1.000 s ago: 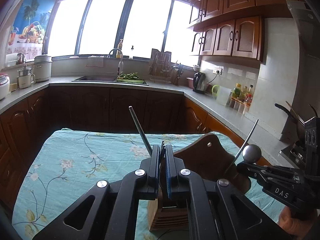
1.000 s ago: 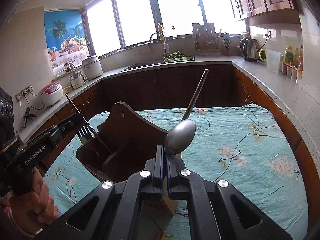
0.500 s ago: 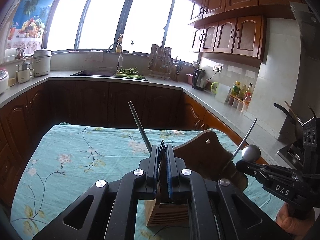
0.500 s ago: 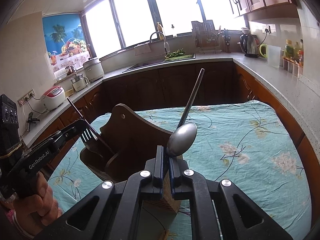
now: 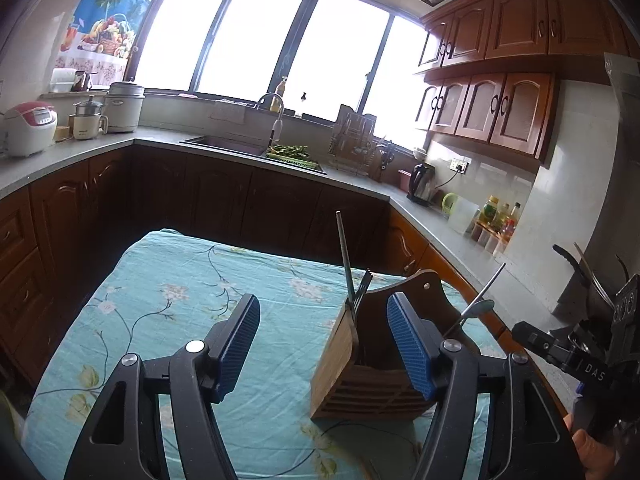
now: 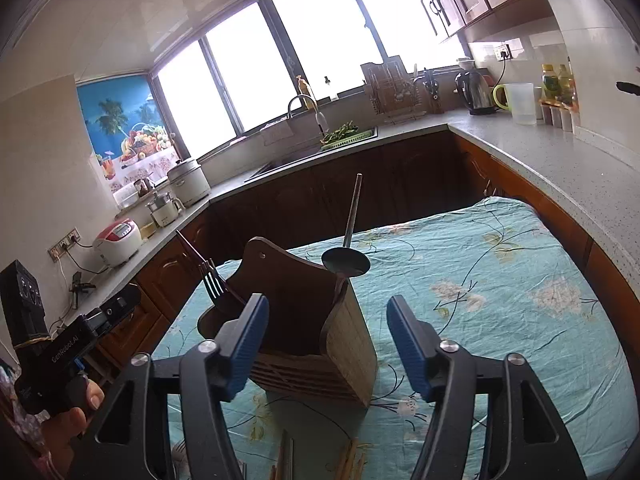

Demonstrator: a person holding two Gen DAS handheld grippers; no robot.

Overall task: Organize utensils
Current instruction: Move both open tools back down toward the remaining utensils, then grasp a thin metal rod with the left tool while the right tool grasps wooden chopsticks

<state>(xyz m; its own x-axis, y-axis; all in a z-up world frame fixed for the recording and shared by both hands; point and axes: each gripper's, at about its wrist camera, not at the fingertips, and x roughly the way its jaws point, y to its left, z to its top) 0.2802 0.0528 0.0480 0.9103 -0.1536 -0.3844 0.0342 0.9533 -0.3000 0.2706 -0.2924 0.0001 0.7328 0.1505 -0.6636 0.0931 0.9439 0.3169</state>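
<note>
Both my grippers, left (image 5: pixel 323 343) and right (image 6: pixel 325 343): fingers wide, empty | fork (image 6: pixel 214 285) and spoon (image 6: pixel 346 264) stand in wooden holder (image 6: pixel 316 344) on tabletop (image 6: pixel 500 300) | likely light, stiff, slippery steel; grip handles

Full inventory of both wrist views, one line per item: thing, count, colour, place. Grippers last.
Utensil holder: 1, brown wood, on the table, between both grippers.
Fork: 1, dark metal, tines up at the holder's left rim.
Spoon: 1, steel, bowl resting on the holder's right edge.
Chopsticks: several, pale wood, on the cloth near the bottom edge.
Tablecloth: 1, teal floral, covering the table.
Kettle: 1, black and steel, right counter.
Rice cooker: 1, red and white, left counter.
Left gripper: black, blue pads, open.
Right gripper: black, blue pads, open.
</note>
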